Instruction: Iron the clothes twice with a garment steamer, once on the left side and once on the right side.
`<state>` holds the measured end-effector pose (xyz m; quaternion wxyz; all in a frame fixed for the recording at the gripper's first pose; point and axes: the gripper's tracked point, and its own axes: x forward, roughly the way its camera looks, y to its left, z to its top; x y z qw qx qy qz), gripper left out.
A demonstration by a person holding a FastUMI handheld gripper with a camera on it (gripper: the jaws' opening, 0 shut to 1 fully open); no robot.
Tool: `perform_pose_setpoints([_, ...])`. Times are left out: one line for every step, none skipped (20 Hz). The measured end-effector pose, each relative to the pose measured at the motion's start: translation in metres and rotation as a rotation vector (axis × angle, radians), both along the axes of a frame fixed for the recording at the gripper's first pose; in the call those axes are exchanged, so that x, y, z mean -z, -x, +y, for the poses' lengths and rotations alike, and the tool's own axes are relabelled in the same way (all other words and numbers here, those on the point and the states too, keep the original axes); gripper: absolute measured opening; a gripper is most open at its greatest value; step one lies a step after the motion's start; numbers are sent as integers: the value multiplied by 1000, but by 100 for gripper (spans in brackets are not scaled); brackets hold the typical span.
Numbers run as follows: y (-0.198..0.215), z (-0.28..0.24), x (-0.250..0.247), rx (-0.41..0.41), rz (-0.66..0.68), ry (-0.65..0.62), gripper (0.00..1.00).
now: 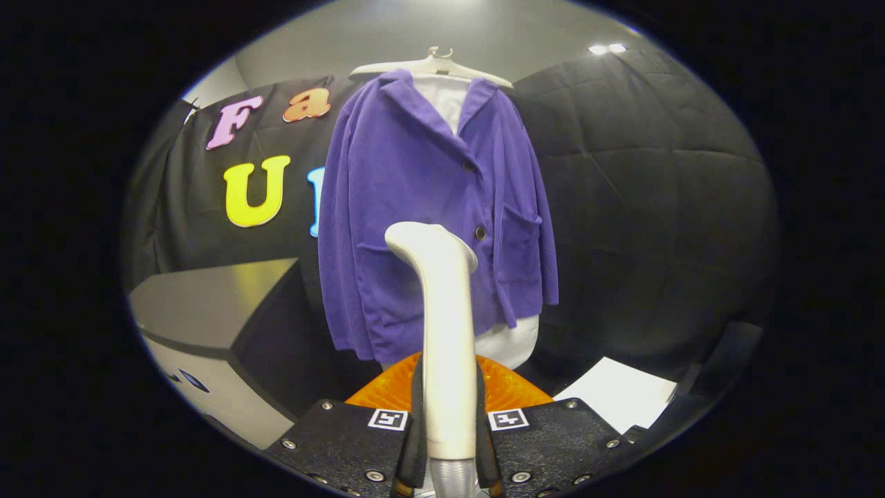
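Note:
A purple corduroy jacket (422,207) hangs over a white shirt on a white hanger (432,66), straight ahead of the fingers against the black booth wall. My gripper (449,443) is shut on the cream garment steamer (446,325), both fingers pressing its handle. The steamer stands upright between the fingers, and its bent head (422,242) points toward the lower front of the jacket, around pocket height. I cannot tell whether the head touches the cloth. The white shirt hem (511,342) shows below the jacket.
An orange ribbed object (501,387) lies just beyond the fingers, under the jacket. A grey box-like unit (207,325) stands to the left. A white sheet (619,394) lies low on the right.

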<state>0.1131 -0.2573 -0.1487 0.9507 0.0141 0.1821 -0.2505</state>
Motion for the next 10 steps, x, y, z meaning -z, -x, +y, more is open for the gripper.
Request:
perform_pose_setpoints([0, -2, -16, 3, -30, 17, 28])
perform_pose_setpoints([-2, -5, -33, 8, -57, 34, 28])
perform_pose_setpoints([-3, -8, -49, 15, -85, 54, 28])
perform_pose_setpoints([-5, -11, -63, 23, -107, 71, 28])
perform_pose_setpoints([-7, -15, -78, 28, -131, 88, 28])
perform_pose_setpoints([-8, -19, -91, 31, -156, 104, 28])
perform_pose_setpoints([-10, -22, -107, 31, -187, 122, 28])
perform_pose_setpoints([-12, -24, -121, 32, -221, 134, 28])
perform_pose_setpoints([-17, -27, -132, 33, -247, 140, 28])
perform_pose_setpoints([-21, -31, -144, 35, -272, 156, 28])
